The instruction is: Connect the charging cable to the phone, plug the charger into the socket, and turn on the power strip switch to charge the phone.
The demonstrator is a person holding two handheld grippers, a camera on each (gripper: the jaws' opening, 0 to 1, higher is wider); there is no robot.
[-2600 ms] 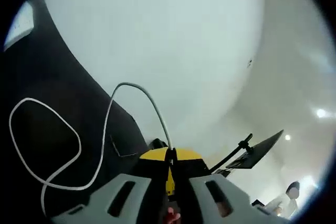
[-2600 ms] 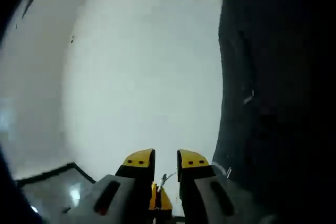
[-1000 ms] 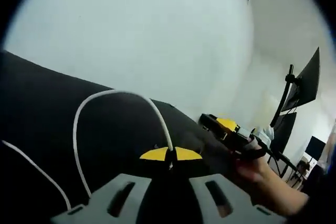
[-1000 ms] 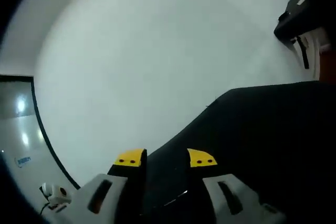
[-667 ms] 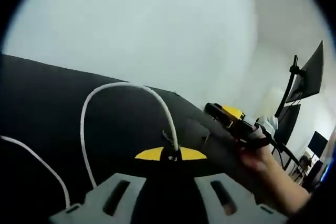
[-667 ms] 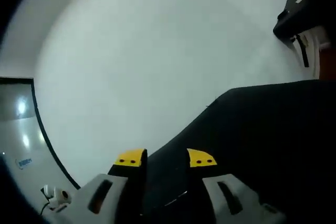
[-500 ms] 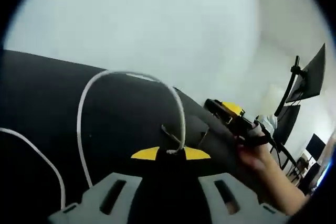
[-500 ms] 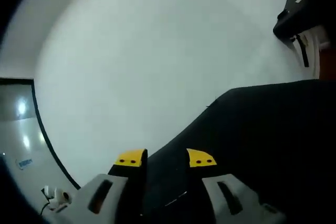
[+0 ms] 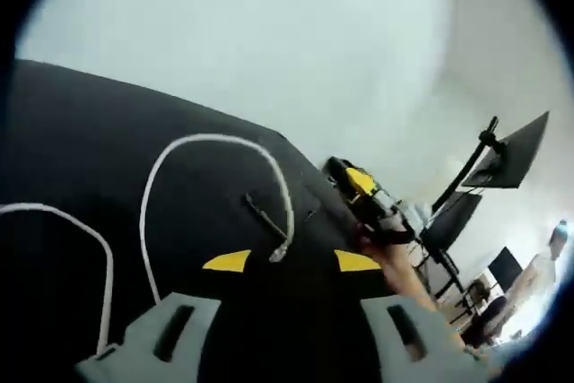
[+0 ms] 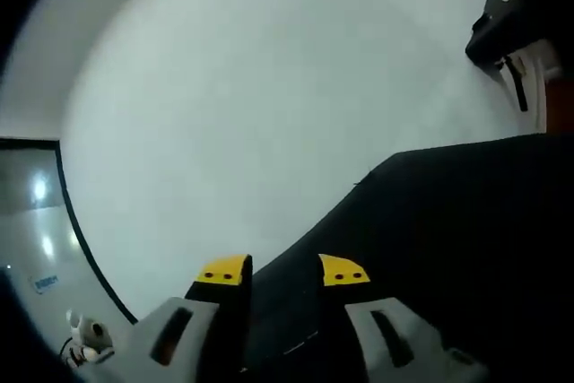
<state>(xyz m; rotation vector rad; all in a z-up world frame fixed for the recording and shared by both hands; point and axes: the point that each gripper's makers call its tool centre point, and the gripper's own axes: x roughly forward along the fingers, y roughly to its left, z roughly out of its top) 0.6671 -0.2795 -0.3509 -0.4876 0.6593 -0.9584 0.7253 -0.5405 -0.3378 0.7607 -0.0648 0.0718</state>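
Looking along the left gripper [image 9: 291,260] in the left gripper view, its two yellow-tipped jaws stand wide apart with nothing held between them. Under them lies a black tabletop [image 9: 81,150], and a thin white charging cable [image 9: 211,139] rests on it. The cable makes a tall loop in the middle of the tabletop and comes down to a small plug end [image 9: 279,251] that lies just between the jaw tips, touching neither one. Another stretch of the same cable curves along the left side of the tabletop, near its edge. A short dark thin thing [image 9: 265,218] lies on the tabletop just beside the plug end; it is too small to tell what it is.

Near the far right edge of the tabletop the right gripper [image 9: 359,193] shows, black with a yellow tip, held by a person's hand [image 9: 395,257]. Behind it stand two dark flat screens on a black arm [image 9: 502,154], and a plain white wall [image 9: 269,33] rises beyond the tabletop.

In the right gripper view, the right gripper [image 10: 282,271] has its two yellow-tipped jaws a little apart, with nothing between them. They hang over the black tabletop [image 10: 448,248], close to its edge. A dark thing [image 10: 498,29] sits at the upper right, too blurry to name.
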